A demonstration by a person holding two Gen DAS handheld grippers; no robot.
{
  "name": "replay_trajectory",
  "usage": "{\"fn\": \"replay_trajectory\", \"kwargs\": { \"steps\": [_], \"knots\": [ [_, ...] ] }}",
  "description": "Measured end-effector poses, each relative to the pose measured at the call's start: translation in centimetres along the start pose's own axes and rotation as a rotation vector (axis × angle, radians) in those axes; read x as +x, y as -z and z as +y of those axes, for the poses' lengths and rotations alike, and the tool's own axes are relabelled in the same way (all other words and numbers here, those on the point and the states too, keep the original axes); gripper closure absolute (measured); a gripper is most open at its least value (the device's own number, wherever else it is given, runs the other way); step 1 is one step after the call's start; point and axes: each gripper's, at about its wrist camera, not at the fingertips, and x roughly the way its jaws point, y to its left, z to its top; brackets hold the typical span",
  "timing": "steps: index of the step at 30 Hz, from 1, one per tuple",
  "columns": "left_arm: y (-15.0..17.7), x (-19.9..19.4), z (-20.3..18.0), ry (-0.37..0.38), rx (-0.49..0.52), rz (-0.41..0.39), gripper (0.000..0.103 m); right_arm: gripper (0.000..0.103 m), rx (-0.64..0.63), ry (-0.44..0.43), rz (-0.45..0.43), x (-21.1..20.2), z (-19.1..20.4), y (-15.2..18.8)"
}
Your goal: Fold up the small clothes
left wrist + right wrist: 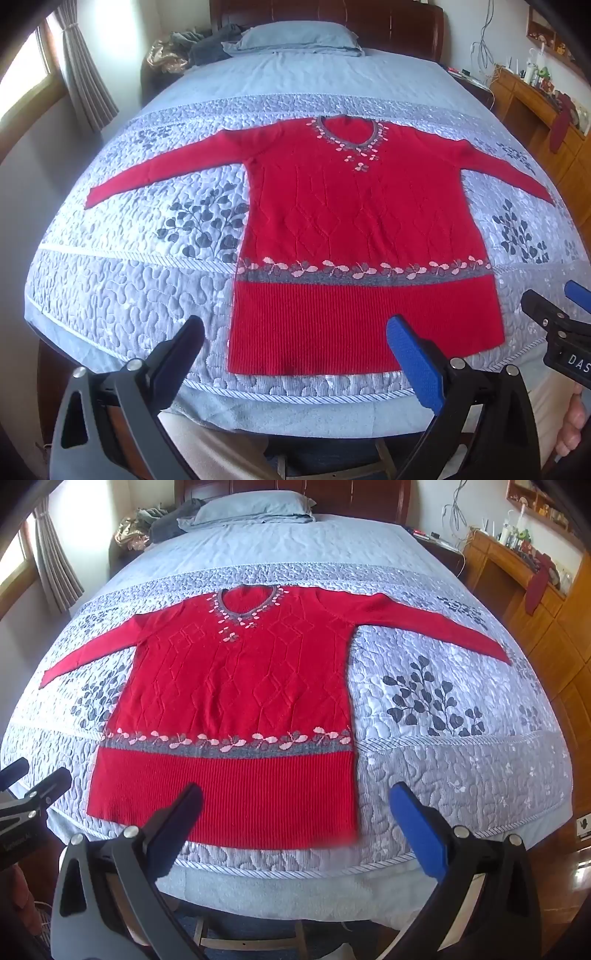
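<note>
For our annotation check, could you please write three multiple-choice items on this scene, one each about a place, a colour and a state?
1. Where does the sweater lie?
A. On the quilt, hem toward the cameras
B. Over the pillow
C. On the wooden desk

2. What colour is the band above the ribbed hem?
A. Blue
B. Grey with pale leaves
C. Plain white

3. How are the sleeves?
A. Folded across the chest
B. Rolled up
C. Spread out to both sides

Answers:
1. A: it is flat on the quilt, well short of the pillow.
2. B: a grey strip with pale leaf shapes crosses the body.
3. C: both sleeves stretch outward; the left hand-held gripper and right hand-held gripper are open, touching nothing.
</note>
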Motion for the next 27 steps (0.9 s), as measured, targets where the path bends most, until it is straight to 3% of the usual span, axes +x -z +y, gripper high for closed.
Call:
{"fn": "replay_trajectory", "kwargs": {
  "steps": [3, 4, 10, 27],
  "knots": [
    [-0.2, -0.1, 0.5, 0.009, -0.025, -0.004, 0.004, 0.003, 0.005, 0.002, 0.007, 0.1, -0.1, 0.1],
    [-0.4, -0.3, -0.1, -0.028, 0.005, -0.008, 0.004, 0.003, 0.006, 0.004, 0.011, 0.2, -0.1, 0.1],
    [-0.7, -0.4, 0.7, 0.002, -0.017, -0.022, 0.004, 0.003, 0.013, 0.005, 0.008, 0.3, -0.6, -0.3],
    [-1.4, 0.8, 0.9, -0.017, -0.007, -0.015, 0.004, 0.003, 0.019, 0.015, 0.017, 1.3, -1.4, -1.1]
  ]
}}
